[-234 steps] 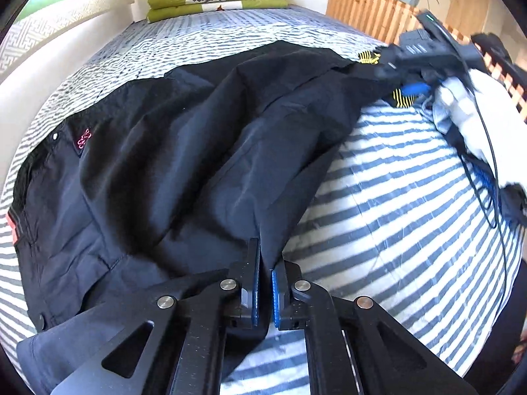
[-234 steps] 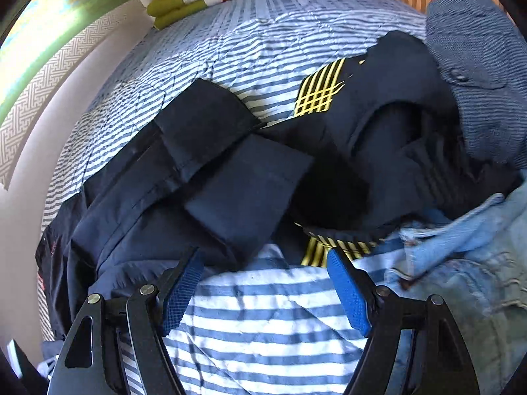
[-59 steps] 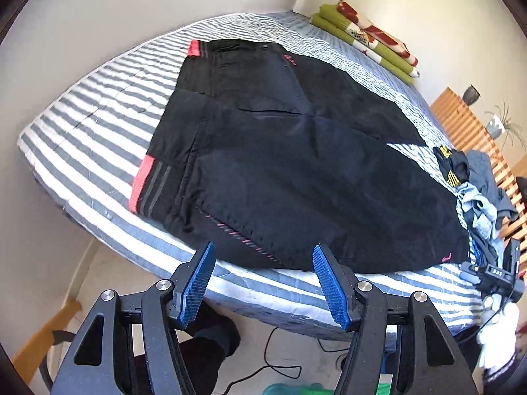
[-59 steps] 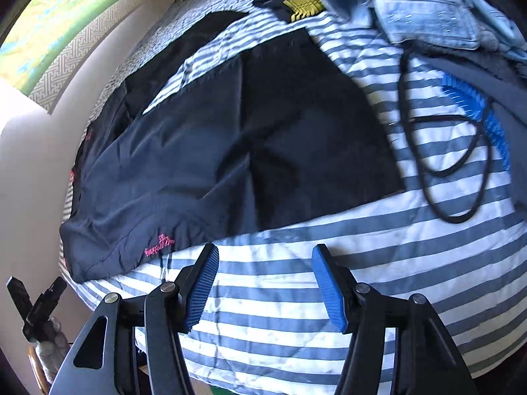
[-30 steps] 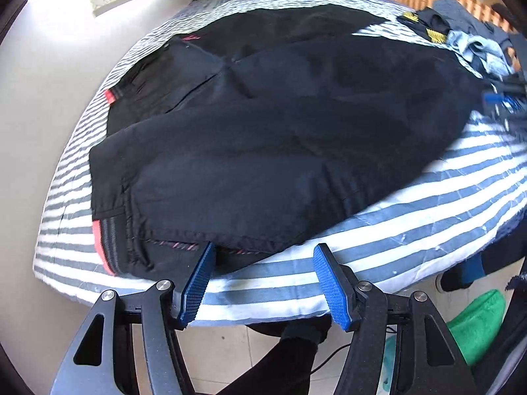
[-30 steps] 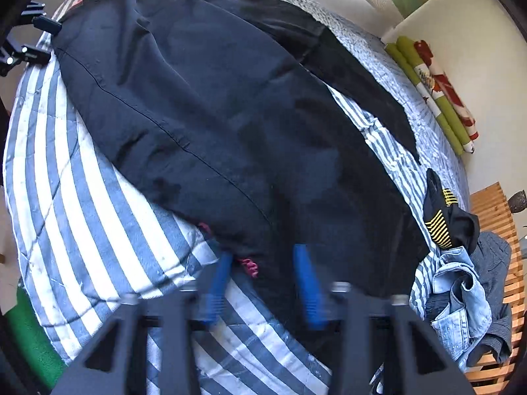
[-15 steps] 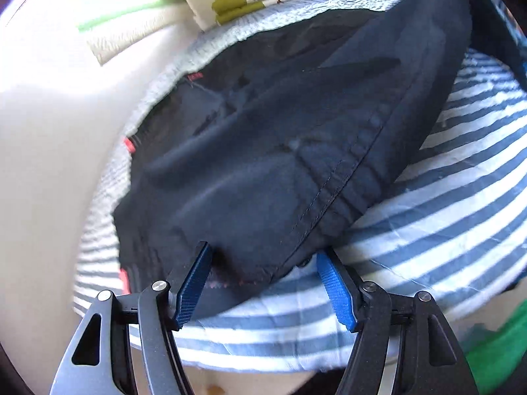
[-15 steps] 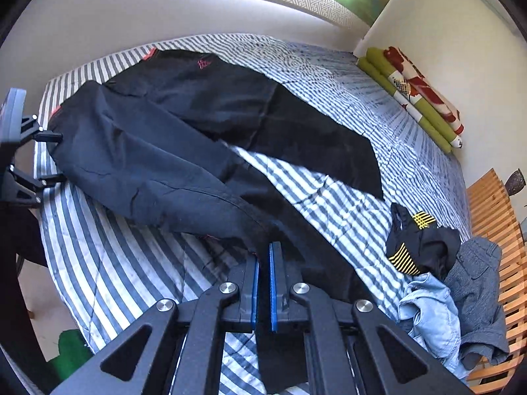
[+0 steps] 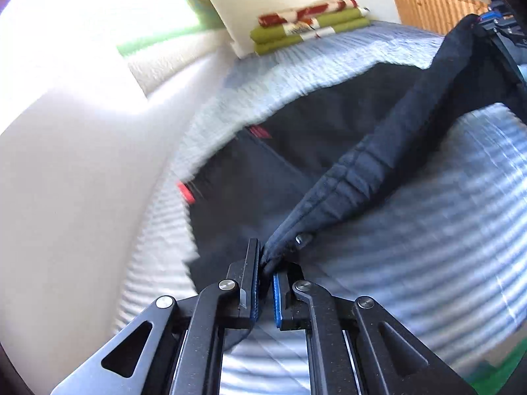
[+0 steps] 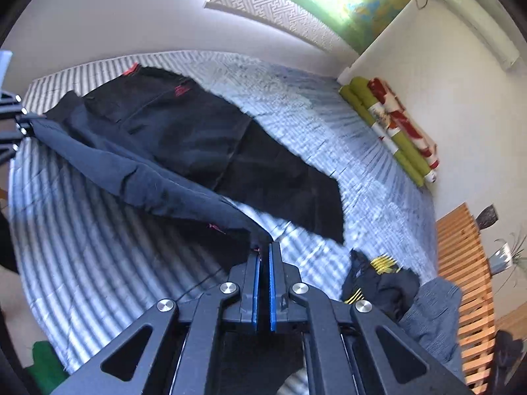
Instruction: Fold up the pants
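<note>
Black pants (image 10: 184,138) with red trim lie across a blue-and-white striped bed (image 10: 98,263). The near leg (image 9: 395,151) is lifted off the bed and stretched between both grippers. My left gripper (image 9: 265,270) is shut on the waist end of that leg, beside a metal snap. My right gripper (image 10: 263,256) is shut on the hem end of the same leg (image 10: 138,177), near a small red logo. The far leg (image 10: 280,181) still lies flat on the bed. In the left wrist view the right gripper (image 9: 497,23) appears at the top right, holding the cloth.
A heap of other clothes (image 10: 395,286), black with yellow stripes, grey and denim, sits at the bed's right end. Folded green and red bedding (image 10: 392,125) lies at the far end by the wall. A wooden slatted frame (image 10: 467,279) stands on the right. Something green (image 10: 42,362) lies on the floor.
My left gripper has shut on the waist edge and lifted it. The right gripper, shut on the hem half a second ago, has risen further, pulling the near leg taut above the bed.
</note>
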A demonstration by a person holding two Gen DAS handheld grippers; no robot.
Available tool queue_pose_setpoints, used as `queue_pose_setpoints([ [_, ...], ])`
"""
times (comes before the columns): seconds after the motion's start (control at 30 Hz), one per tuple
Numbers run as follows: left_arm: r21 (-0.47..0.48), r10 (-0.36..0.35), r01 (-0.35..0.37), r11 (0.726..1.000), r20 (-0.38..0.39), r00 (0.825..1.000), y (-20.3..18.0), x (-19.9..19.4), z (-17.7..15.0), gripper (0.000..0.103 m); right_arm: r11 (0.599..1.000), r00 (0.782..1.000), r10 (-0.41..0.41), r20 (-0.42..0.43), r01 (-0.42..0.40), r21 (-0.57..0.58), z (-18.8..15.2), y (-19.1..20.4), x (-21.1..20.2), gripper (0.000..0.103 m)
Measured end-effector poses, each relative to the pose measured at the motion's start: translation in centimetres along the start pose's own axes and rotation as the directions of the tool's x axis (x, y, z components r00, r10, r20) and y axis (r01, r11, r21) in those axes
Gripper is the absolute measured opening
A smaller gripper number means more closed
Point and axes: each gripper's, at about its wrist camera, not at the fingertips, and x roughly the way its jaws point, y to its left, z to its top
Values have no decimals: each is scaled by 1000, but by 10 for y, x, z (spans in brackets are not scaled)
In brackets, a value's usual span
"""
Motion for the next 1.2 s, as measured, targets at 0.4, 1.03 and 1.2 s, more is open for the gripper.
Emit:
queue_pose_setpoints([
  [0.4, -67, -11, -2, 998, -196, 981, 80, 205, 155, 31, 997, 983, 32, -179, -19, 71, 166, -76, 211, 48],
  [1.03, -303, -92, 26, 953, -205, 975, 140, 158, 45, 57, 751, 898, 428, -102, -290, 593, -9, -125, 219, 48],
  [1.2, -325, -94, 23, 945, -206, 974, 144, 156, 36, 57, 748, 866, 493, -84, -372, 549, -2, -98, 213, 40],
])
